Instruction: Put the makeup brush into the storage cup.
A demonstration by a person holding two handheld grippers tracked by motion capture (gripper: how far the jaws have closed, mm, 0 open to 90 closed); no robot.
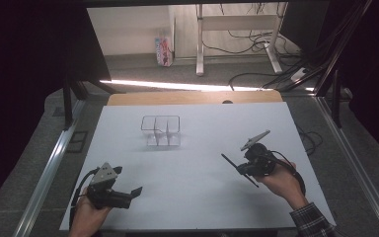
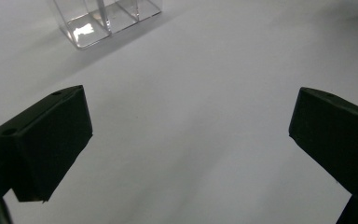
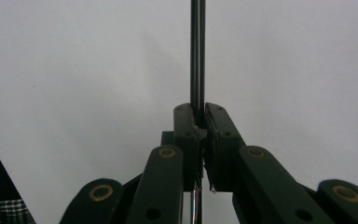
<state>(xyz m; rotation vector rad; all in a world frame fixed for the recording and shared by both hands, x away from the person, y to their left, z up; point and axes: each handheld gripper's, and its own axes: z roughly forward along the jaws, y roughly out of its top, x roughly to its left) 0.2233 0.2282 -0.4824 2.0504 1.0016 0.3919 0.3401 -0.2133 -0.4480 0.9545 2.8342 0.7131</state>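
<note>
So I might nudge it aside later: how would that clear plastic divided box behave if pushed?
The clear divided box looks thin-walled and empty, so it is probably light and would slide easily on the smooth white table. It stands taller than a tray, so a push near its rim might tip it; low down seems safer. Its thin walls may flex or crack if squeezed.

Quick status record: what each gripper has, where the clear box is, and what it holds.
left gripper: open, nothing between the jaws, low over the table
right gripper: shut on a thin dark rod
rod: sticks out both sides of the jaws
clear box: mid-table, beyond both grippers, two compartments
box contents: looks empty
</note>
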